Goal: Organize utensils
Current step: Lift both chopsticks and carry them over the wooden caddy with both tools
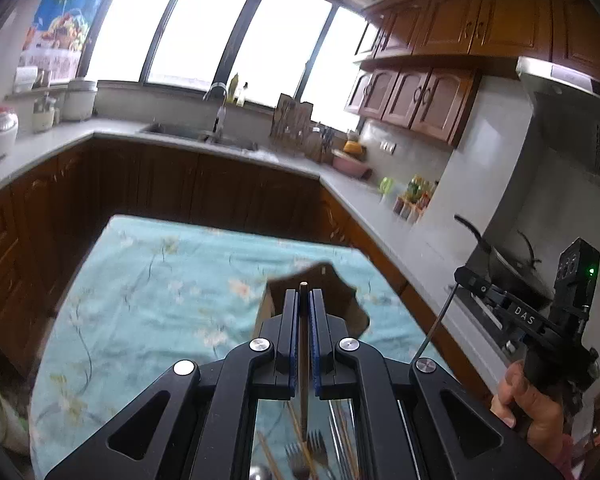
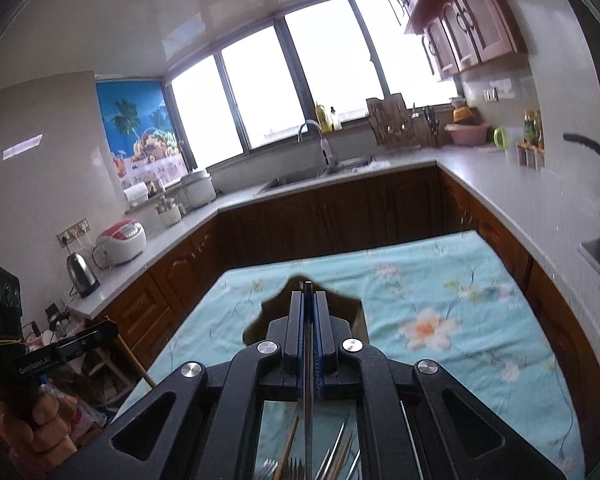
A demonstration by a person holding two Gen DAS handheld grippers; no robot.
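Note:
My left gripper (image 1: 304,294) is shut on a wooden chopstick (image 1: 303,360), whose tip shows between the blue pads. It is held above a brown holder (image 1: 342,292) on the floral blue tablecloth (image 1: 160,288). My right gripper (image 2: 308,294) is shut on a thin metal utensil (image 2: 308,400), which runs between its pads, above the same brown holder (image 2: 352,312). Loose forks, chopsticks and metal utensils (image 1: 320,452) lie on the cloth below the grippers; they also show in the right wrist view (image 2: 332,460).
The right gripper's body and the hand holding it (image 1: 540,396) appear at the right of the left wrist view. A grey counter (image 2: 512,208) with wooden cabinets rings the table. On it are a sink (image 1: 196,132), a rice cooker (image 2: 122,240), a kettle (image 2: 82,274) and a pan (image 1: 508,268).

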